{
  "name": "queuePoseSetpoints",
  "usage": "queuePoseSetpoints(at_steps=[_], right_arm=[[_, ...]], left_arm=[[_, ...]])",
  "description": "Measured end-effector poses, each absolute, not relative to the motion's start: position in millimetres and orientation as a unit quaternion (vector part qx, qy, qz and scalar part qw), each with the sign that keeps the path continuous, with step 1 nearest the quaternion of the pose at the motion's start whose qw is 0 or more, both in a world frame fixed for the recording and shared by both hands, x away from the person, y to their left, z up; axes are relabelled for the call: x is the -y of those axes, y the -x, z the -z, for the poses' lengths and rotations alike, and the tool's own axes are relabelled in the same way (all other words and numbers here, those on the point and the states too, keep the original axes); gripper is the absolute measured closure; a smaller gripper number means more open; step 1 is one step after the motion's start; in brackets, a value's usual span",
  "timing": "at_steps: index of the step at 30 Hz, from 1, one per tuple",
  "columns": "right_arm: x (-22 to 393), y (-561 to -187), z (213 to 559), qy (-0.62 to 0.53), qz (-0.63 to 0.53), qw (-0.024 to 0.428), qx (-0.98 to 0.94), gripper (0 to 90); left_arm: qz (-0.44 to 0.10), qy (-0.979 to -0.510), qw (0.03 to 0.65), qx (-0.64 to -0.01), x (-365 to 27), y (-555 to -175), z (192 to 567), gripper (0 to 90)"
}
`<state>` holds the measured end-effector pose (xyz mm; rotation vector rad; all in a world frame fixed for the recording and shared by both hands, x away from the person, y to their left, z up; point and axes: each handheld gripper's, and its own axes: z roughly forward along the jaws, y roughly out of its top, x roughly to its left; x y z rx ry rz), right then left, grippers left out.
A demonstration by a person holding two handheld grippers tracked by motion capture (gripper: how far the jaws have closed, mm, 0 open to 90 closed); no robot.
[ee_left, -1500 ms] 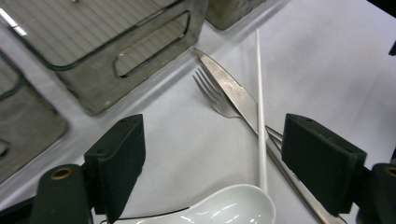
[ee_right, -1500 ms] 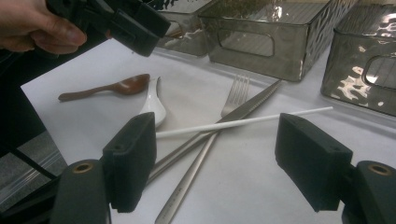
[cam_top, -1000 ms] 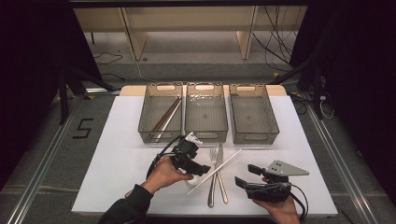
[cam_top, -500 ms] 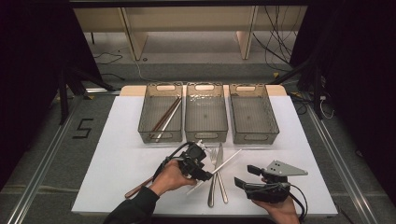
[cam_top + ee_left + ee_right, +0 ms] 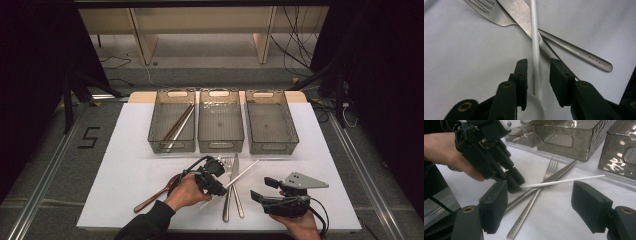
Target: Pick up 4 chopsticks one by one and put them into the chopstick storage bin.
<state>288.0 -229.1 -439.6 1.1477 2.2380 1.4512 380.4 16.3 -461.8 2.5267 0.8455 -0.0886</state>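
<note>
The white spoon (image 5: 239, 176) lies slantwise across the fork (image 5: 228, 187) and the knife (image 5: 236, 184) on the white mat, its thin handle crossing over both of them and running up and to the right toward the middle bin (image 5: 220, 120), its bowl at the lower end, down and left of the knife. The left gripper (image 5: 537, 72) is the nearer tool by far: it sits right on that lower end, and its jaws have just been closing, now standing narrow with the handle between them but a sliver of gap still showing on each side (so the pads do not look to be pressing yet). The handle's long axis runs straight away from this gripper, between the two jaws, which is likely what the grab depends on. The right gripper (image 5: 546, 202) hovers right of the knife, jaws wide and holding nothing
</note>
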Motion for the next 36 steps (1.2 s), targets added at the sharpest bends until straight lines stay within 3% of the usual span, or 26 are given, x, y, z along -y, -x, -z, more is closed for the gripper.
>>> queuePoseSetpoints(at_steps=[13,16,36], right_arm=[[228.5,-288.0,439.9,-0.393,-0.495,0.119,-0.766,30.3],[228.6,-288.1,440.0,-0.393,-0.494,0.119,-0.766,30.4],[229.9,-287.9,439.5,-0.394,-0.496,0.120,-0.765,30.5]], left_arm=[[0.004,-0.930,0.214,-0.298,-8.8,-374.5,464.3,74.5],[-0.006,-0.931,0.210,-0.297,-8.2,-373.8,464.3,79.8],[-0.001,-0.924,0.240,-0.298,-10.6,-373.6,458.7,83.8]])
